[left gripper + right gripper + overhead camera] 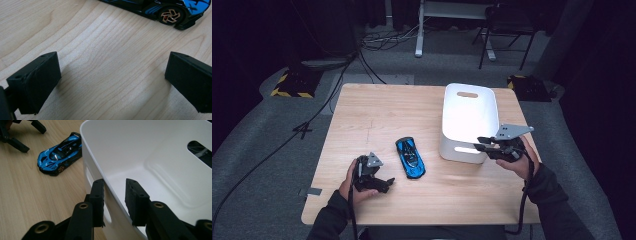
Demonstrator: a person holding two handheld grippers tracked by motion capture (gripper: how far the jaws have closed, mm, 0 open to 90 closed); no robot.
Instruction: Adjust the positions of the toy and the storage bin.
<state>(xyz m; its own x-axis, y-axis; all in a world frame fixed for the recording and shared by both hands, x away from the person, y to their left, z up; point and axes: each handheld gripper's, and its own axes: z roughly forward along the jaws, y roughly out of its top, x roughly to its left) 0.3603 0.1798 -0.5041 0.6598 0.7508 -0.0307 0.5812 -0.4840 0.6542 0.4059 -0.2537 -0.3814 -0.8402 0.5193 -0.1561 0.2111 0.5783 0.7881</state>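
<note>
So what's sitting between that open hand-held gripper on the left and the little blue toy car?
Nothing: just bare wooden table. The left gripper view shows plain wood between the left hand-held gripper and the toy car.

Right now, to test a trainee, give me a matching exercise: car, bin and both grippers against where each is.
1 car
2 bin
3 left gripper
4 right gripper

a astride the bin's wall
b open over bare table
c blue, mid-table
d white, at the table's right

Pairs: 1-c, 2-d, 3-b, 4-a.
</note>
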